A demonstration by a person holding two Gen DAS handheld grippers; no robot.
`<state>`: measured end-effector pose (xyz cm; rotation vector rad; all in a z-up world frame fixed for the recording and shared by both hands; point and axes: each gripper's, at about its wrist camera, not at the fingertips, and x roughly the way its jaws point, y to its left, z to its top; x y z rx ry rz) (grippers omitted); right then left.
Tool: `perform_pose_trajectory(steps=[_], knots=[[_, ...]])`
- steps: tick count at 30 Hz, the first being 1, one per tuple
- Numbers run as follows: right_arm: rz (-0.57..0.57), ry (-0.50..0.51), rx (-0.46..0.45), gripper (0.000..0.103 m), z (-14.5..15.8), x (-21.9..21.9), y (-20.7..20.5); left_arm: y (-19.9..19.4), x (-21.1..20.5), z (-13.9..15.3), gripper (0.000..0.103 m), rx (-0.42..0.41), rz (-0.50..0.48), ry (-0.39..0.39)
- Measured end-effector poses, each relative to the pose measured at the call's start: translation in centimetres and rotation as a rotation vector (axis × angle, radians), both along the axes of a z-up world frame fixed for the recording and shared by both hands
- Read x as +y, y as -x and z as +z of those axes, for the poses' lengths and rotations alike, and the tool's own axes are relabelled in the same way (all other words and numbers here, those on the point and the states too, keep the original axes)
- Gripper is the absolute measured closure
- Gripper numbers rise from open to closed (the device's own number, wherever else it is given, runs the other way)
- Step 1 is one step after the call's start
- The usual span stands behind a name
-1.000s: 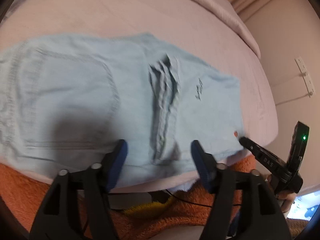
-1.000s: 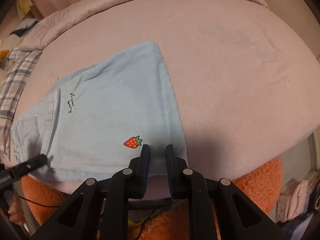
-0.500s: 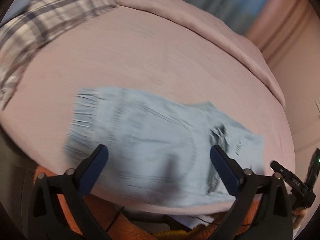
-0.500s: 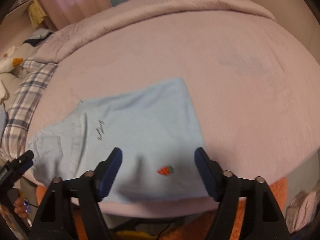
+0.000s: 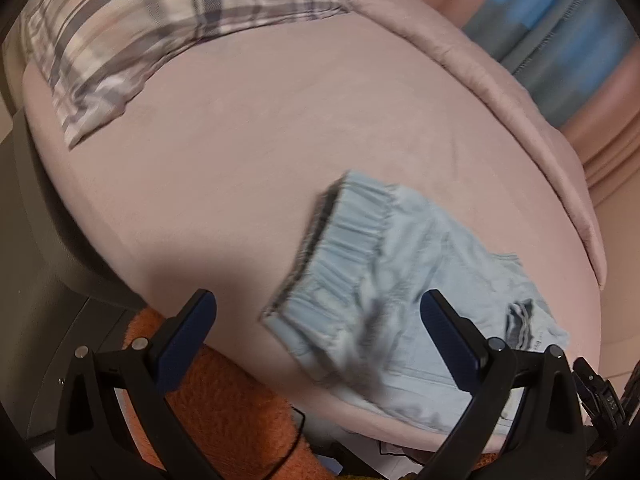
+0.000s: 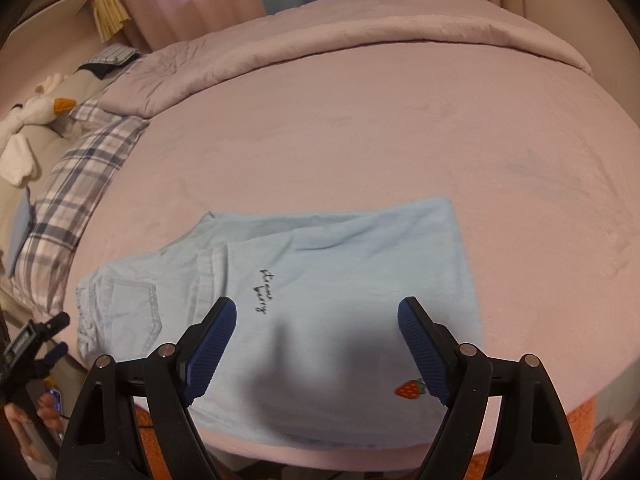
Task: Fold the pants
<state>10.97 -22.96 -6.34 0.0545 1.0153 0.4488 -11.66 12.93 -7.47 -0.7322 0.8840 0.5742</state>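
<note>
The light blue pants (image 6: 340,280) lie folded flat on the pink bed (image 6: 400,120) near its front edge. A strawberry patch (image 6: 410,389) and dark lettering show on the top layer. My right gripper (image 6: 317,303) hovers open above that layer, nothing between its fingers. In the left wrist view the pants (image 5: 400,300) are blurred, their gathered waistband (image 5: 344,232) at the left end. My left gripper (image 5: 316,298) stands wide open above the waistband end, holding nothing. It also appears at the left edge of the right wrist view, left gripper (image 6: 36,340).
A plaid pillow (image 6: 72,184) lies at the bed's left end, with a white plush goose (image 6: 32,120) beyond it. A rolled duvet (image 6: 360,36) runs along the far side. An orange fuzzy rug (image 5: 224,400) lies below the bed's front edge.
Both grippers opened and let go of the pants. The left gripper swung left toward the waistband end, bringing the plaid pillow into view. The right gripper pulled back and up a little.
</note>
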Motion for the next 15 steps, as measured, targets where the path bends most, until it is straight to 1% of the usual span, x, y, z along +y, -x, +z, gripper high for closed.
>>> perform_pose_trajectory(steps=[2,5,7,10,15], knots=[[0.004,0.0,0.008,0.02,-0.1,0.1,0.0,0.3,0.0,-0.5,0.001,0.007,0.006,0.021],[0.004,0.007,0.019,0.02,-0.4,0.1,0.0,0.5,0.4,-1.7,0.001,0.009,0.005,0.078],[-0.004,0.013,0.022,0.02,-0.5,0.0,0.0,0.4,0.9,-2.7,0.002,0.015,0.011,0.144],[-0.024,0.025,0.02,0.02,-0.7,-0.4,-0.1,0.6,0.8,-2.8,0.002,0.007,0.026,0.159],[-0.046,0.014,0.038,0.02,-0.9,-1.4,-0.1,0.8,0.3,-2.9,0.004,-0.007,0.029,0.182]])
